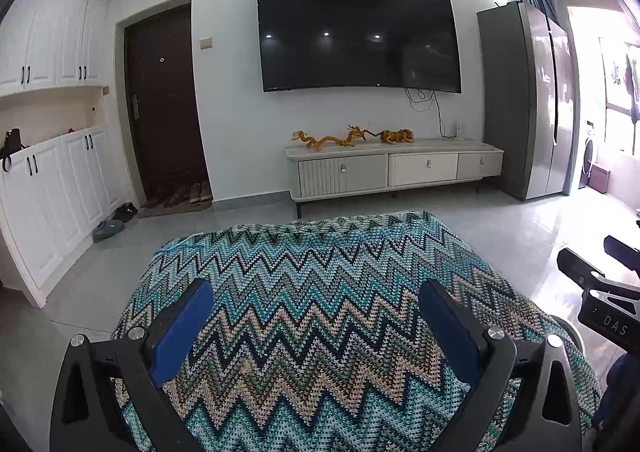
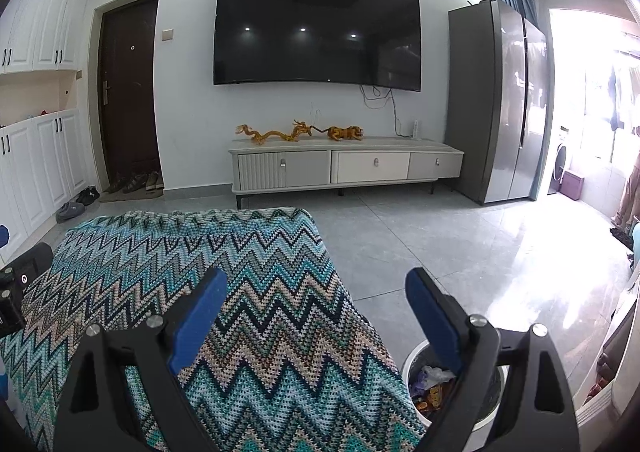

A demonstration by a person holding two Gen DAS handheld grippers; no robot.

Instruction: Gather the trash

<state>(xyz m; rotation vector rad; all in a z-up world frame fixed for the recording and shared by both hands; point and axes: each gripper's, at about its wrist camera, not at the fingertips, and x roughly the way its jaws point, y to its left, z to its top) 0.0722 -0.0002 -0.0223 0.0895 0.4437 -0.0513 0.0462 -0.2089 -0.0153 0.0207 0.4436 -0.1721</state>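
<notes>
While both grippers hang over the table, neither has hold of anything: the left gripper [image 1: 316,316] has its blue fingers [image 1: 184,328] spread wide above the zigzag blanket [image 1: 320,292] that covers the table, and the right gripper [image 2: 316,312] is just as wide open at the blanket's right edge. Below the right gripper's right finger, a white trash bin [image 2: 416,368] stands on the floor just beside the table, with crumpled wrappers [image 2: 432,384] already inside it. Grey tiles [image 2: 460,252] stretch beyond the table. Against the far wall sits a low cabinet [image 1: 392,168] with golden dragon and tiger figures [image 1: 332,138] on top and a dark television [image 1: 356,32] mounted above. A brown door [image 1: 160,104] stands left of it, a tall grey fridge [image 1: 528,104] right.
</notes>
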